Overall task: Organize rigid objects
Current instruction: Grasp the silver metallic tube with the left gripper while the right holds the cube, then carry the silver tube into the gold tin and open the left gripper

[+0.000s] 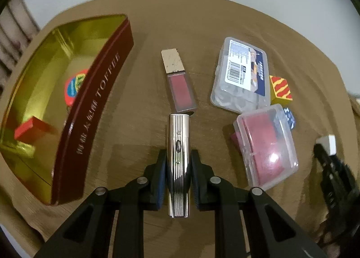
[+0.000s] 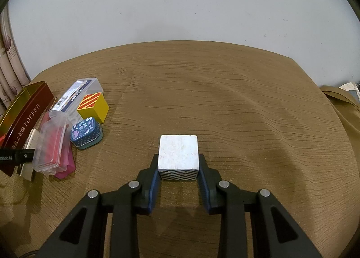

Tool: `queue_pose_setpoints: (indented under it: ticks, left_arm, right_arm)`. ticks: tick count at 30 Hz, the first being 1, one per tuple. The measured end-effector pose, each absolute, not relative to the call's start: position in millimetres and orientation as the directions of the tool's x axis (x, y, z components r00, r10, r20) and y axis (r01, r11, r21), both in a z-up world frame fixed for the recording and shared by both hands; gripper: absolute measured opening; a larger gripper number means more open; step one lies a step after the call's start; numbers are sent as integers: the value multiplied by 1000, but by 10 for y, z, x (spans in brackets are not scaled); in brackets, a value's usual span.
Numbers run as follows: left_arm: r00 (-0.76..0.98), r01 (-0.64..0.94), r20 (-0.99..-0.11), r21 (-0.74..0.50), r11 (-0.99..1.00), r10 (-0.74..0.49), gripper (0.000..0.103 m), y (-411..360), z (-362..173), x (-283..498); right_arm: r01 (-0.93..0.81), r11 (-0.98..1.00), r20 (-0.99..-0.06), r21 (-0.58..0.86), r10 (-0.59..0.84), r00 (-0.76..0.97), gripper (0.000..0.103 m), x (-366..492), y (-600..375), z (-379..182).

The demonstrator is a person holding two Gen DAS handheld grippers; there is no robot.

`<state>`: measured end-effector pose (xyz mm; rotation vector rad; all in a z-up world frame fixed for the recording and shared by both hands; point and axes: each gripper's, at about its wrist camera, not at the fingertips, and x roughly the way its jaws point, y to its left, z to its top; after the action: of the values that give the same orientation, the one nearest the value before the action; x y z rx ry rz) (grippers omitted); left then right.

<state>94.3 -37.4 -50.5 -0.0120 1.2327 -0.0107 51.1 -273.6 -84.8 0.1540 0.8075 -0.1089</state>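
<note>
The left gripper (image 1: 178, 163) is clenching a ribbed silver metal tube (image 1: 178, 156) between its blue pads, the tube lying along the line of the fingers, its far end sticking out beyond the fingertips and its near end reaching back between the arms. Just past the tube's far tip a lip gloss (image 1: 178, 80) with a pale cap and a dark pink body is lying flat on the brown tablecloth (image 1: 202, 21). To the left of these tongs an open red toffee tin (image 1: 94, 109) with a gold inside is sitting, holding a red block (image 1: 29, 128) and a round colourful piece (image 1: 75, 86). To the right a clear labelled plastic case (image 1: 241, 73) is resting beyond a second clear box with red contents (image 1: 266, 145), and a yellow and red striped cube (image 1: 280, 88) is sitting just behind them. The right gripper (image 2: 178, 165) is grasping a white cube with a black zigzag side (image 2: 178, 156), its pads pressing on the cube's two flanks, low over the cloth. Well off to the left of these tongs, the same yellow cube (image 2: 93, 107), a small blue patterned tin (image 2: 86, 133) and the clear boxes are clustering beside the toffee tin (image 2: 24, 118).
</note>
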Motion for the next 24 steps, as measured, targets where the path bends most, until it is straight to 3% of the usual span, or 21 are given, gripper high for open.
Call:
queue_pose_setpoints:
  ticks: [24]
  left_arm:
    - [447, 80, -895, 27, 996, -12, 17, -297, -73, 560]
  right_arm:
    - [156, 983, -726, 96, -38, 687, 31, 510, -2731, -844]
